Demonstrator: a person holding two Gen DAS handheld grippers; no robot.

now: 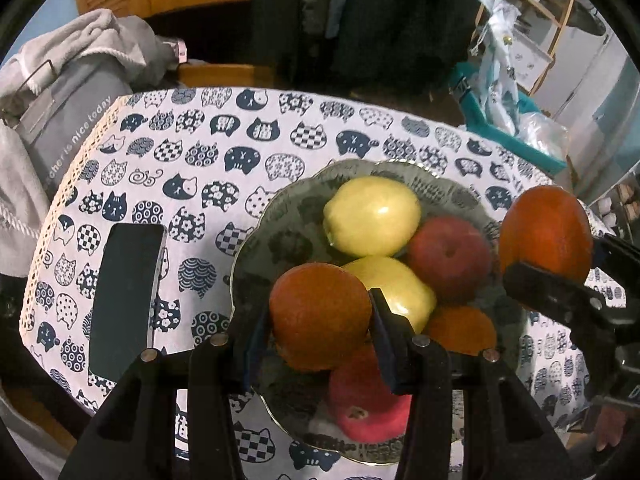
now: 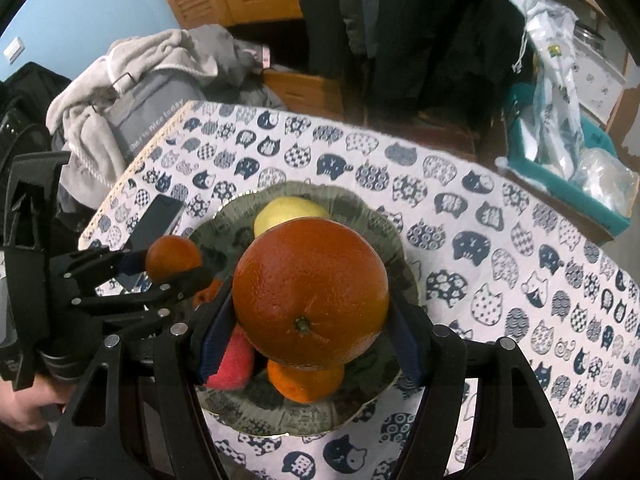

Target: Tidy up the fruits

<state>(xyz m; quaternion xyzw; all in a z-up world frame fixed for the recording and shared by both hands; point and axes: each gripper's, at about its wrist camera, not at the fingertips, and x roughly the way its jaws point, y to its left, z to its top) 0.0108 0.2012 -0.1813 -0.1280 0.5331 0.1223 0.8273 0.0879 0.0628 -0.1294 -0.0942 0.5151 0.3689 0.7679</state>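
We see two round oranges with dimpled skin, each clamped in a claw above a grey-green scalloped ceramic plate (image 1: 276, 216) with a thin gold rim. The left gripper (image 1: 318, 344) has its blue-padded fingers pressed to both sides of the smaller orange (image 1: 320, 316), which hangs over the near-left part of the plate. The right gripper (image 2: 310, 328) is closed the same way on the larger orange (image 2: 310, 294), stem scar facing the camera; in the right wrist view it sits over the middle of the plate, while the left wrist view shows it out by the plate's right rim.

On the plate we count two pale yellow-green apples (image 1: 372, 216) touching one another, a dark red apple (image 1: 450, 258) just beside them on the right, a third, loose orange (image 1: 462, 330) below that red one, and a bright red apple (image 1: 370, 412) at the near edge, partly behind the left claw's finger.

The plate stands on a white tablecloth printed with navy cat heads (image 1: 200, 148), edged with pale lace. To the plate's left a dark, flat rectangular phone (image 1: 126, 300) lies on the cloth, apart from the rim. Beyond the table's left corner we make out a heap of grey and cream fabric (image 1: 72, 52); beyond its right corner, a teal bin holding clear plastic bags (image 2: 568, 184). A hand (image 2: 22, 404) grips the left tool's handle.
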